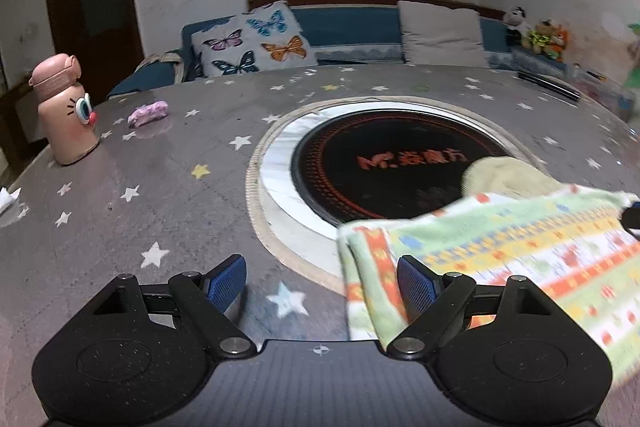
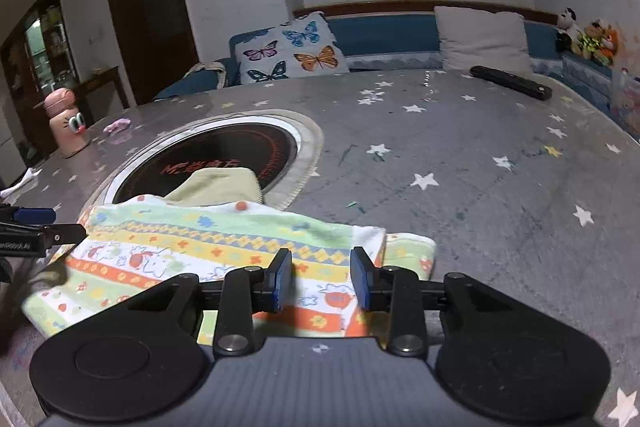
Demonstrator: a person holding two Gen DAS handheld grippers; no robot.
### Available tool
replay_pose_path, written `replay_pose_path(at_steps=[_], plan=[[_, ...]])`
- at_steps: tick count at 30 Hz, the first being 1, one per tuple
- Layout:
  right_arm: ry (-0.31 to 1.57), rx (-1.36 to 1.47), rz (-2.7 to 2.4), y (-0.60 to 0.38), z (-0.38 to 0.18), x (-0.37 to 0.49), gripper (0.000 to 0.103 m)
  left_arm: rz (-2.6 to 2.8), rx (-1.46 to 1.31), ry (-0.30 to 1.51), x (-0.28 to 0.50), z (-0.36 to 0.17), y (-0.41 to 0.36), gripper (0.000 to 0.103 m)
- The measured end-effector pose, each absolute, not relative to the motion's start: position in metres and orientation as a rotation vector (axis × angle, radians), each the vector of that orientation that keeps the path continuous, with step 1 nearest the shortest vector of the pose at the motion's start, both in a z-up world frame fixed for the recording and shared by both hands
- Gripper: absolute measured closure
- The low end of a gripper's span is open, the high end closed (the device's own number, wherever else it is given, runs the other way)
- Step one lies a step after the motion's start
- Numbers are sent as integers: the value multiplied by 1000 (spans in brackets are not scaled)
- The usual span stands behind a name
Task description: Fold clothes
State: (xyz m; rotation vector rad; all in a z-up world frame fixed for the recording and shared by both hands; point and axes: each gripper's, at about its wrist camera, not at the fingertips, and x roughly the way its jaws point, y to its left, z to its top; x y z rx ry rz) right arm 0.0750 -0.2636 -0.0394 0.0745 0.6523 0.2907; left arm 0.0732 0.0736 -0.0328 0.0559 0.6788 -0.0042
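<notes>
Patterned garment lies flat on the star-print table, its far edge overlapping the round cooktop. Both the left gripper and right gripper hover spread wide, holding nothing. Pinching only the top layer could drag the cloth and leave a crooked fold.

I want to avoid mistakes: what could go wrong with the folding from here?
1. The patterned cloth lies partly over the black cooktop; if it is hot, the fabric may suffer.
2. Both the left tongs and the right tongs are open and hold nothing, so a grasp could catch only one layer.
3. The left tongs sit at the cloth's edge and may miss it.
</notes>
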Motion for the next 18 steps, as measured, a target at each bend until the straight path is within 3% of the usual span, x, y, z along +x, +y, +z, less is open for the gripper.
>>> replay_pose_path(at_steps=[13,18], plan=[[633,28,330,-247,-27,71,70,30,40,696,78,-29,78,16],[621,-42,411,-214,-24,65,64,19,38,691,74,-25,74,13]])
